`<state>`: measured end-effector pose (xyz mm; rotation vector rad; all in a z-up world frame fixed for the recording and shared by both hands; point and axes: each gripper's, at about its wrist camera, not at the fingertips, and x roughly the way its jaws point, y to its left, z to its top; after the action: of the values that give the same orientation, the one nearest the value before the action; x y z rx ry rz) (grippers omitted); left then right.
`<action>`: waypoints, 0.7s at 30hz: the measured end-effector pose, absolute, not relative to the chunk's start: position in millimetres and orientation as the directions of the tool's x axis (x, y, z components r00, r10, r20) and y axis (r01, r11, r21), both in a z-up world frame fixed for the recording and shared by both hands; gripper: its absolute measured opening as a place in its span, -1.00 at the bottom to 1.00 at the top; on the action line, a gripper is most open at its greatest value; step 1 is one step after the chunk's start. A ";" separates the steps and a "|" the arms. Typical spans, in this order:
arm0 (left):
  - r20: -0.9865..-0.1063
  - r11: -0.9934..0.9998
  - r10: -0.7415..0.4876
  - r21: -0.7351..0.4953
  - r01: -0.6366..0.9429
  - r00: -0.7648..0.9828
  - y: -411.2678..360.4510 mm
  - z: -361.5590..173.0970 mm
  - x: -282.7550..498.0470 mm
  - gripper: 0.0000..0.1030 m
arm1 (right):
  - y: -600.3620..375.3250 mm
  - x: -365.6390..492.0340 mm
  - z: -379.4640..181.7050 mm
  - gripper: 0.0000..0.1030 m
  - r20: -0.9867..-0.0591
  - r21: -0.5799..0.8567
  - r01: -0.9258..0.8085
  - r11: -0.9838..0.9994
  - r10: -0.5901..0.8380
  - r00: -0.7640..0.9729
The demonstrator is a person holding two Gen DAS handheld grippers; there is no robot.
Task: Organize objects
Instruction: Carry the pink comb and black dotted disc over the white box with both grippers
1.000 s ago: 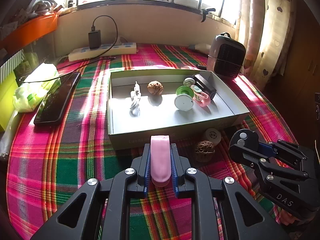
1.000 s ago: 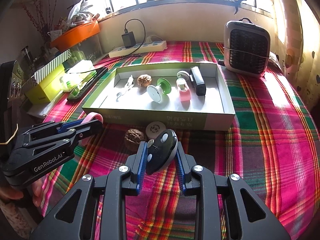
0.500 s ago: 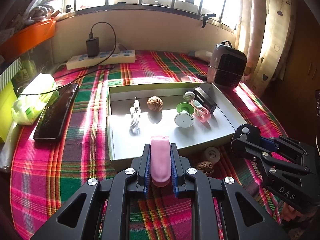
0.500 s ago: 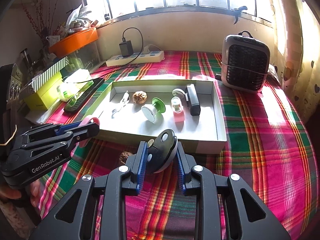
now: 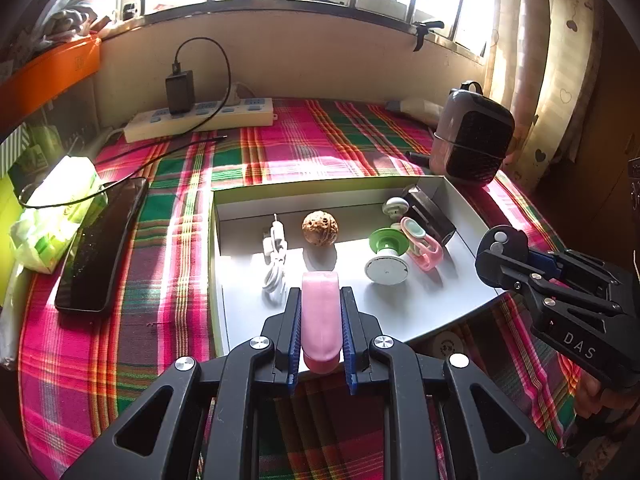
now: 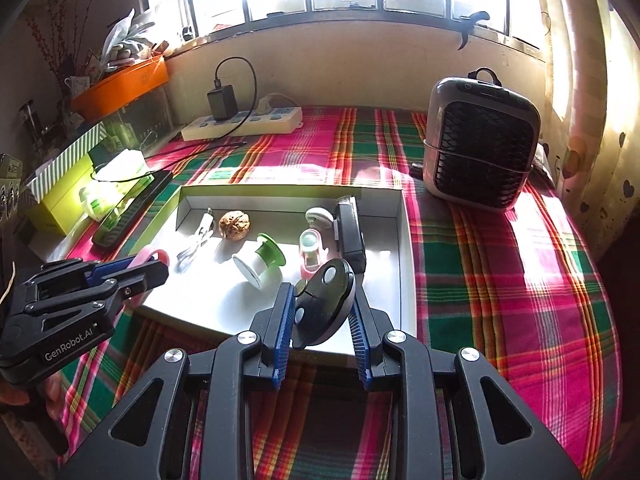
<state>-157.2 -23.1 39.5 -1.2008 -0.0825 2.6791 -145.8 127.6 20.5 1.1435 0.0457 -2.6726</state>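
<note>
A shallow grey box [image 5: 216,280] lies on the plaid cloth. In it are a white cable [image 5: 275,264], a walnut [image 5: 319,228], a green-and-white spool [image 5: 386,258], a pink clip [image 5: 422,246] and a black block [image 5: 434,216]. My left gripper [image 5: 320,300] is shut on a pink roll [image 5: 320,320], which hangs over the box's near edge. The right wrist view shows the same roll [image 6: 156,256] as a ring. My right gripper [image 6: 322,296] is shut on a round black remote with buttons [image 6: 326,300], above the box's [image 6: 405,248] front right part.
A white disc [image 5: 447,346] lies on the cloth just outside the box front. To the left are a dark phone [image 5: 102,244] and a tissue pack [image 5: 56,208]. A power strip with charger [image 5: 200,118] is at the back, and a small heater [image 6: 480,144] stands at the back right.
Both grippers have moved forward with their loads, from short of the box to over its front edge. The walnut on the cloth has dropped out of view.
</note>
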 end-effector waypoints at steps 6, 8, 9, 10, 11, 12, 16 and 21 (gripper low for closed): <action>-0.739 -0.978 0.204 -0.134 -0.157 -0.642 -22.1 35.0 -169.1 -0.69 | 131.1 -161.2 12.0 -0.45 -0.737 0.045 0.221 -0.974 -0.182 -0.651; -0.743 -0.979 0.202 -0.131 -0.157 -0.638 -21.4 33.2 -173.0 -0.69 | 132.1 -164.8 8.8 -0.45 -0.744 0.045 0.219 -0.975 -0.179 -0.644; -0.745 -0.979 0.201 -0.130 -0.157 -0.636 -21.4 31.9 -174.8 -0.69 | 132.1 -166.2 7.4 -0.45 -0.747 0.043 0.220 -0.975 -0.178 -0.641; -0.748 -0.979 0.199 -0.128 -0.157 -0.633 -21.2 30.6 -176.8 -0.69 | 132.2 -167.5 6.0 -0.45 -0.749 0.042 0.219 -0.975 -0.176 -0.639; -0.750 -0.980 0.197 -0.128 -0.154 -0.631 -21.1 29.6 -178.5 -0.69 | 132.5 -168.7 4.7 -0.45 -0.751 0.041 0.219 -0.975 -0.174 -0.637; -0.751 -0.980 0.197 -0.128 -0.154 -0.630 -21.1 29.1 -179.6 -0.69 | 133.0 -169.6 3.6 -0.45 -0.753 0.040 0.219 -0.975 -0.174 -0.635; -0.758 -0.980 0.194 -0.122 -0.156 -0.623 -19.6 26.2 -184.1 -0.69 | 133.9 -172.5 0.8 -0.45 -0.759 0.039 0.219 -0.975 -0.171 -0.628; -0.766 -0.980 0.191 -0.118 -0.158 -0.614 -18.1 22.7 -187.6 -0.69 | 131.6 -175.1 -2.1 -0.45 -0.767 0.025 0.228 -0.973 -0.165 -0.621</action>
<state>-187.6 -18.1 22.7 -1.2680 -0.0564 2.6594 -175.1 131.6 -2.1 1.2398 0.1094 -2.6444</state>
